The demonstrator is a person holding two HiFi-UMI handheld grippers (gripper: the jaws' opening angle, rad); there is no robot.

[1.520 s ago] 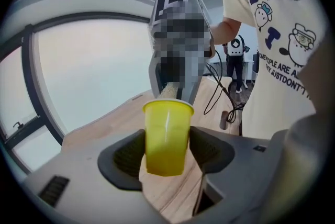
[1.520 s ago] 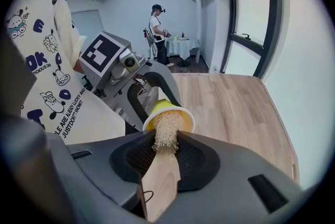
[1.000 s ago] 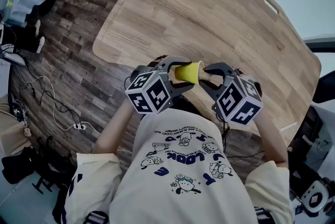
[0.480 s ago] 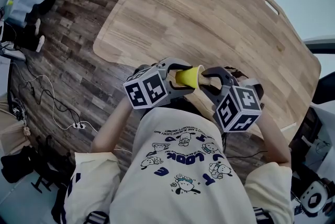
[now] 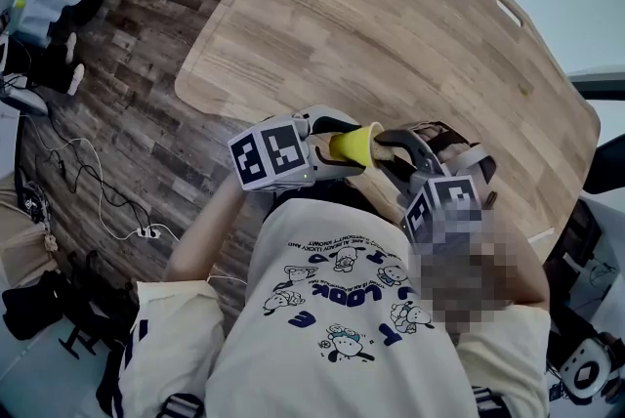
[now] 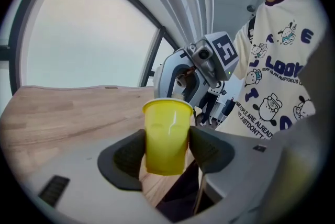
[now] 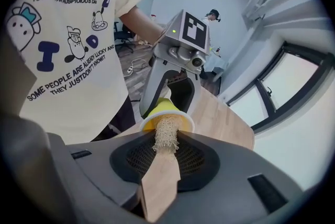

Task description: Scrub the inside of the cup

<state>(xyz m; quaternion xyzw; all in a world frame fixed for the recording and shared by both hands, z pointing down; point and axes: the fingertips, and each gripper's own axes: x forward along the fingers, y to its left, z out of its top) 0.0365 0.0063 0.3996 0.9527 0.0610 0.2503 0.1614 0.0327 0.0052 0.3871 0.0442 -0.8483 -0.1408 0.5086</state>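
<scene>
the yellow cup (image 6: 166, 136) is held in the air on its side, close to the person's chest and at the near edge of the wooden table (image 5: 391, 25). its mouth is turned toward the right gripper (image 7: 163, 160). the cup is clamped by the left gripper (image 5: 330, 146), one dark pad pressed to each side of its wall. a loofah scrubber (image 7: 166, 135) is pushed into the cup's mouth, its flat wooden handle pinched between the right gripper's jaws. dark plank floor (image 5: 127, 84) is seen left of the table.
</scene>
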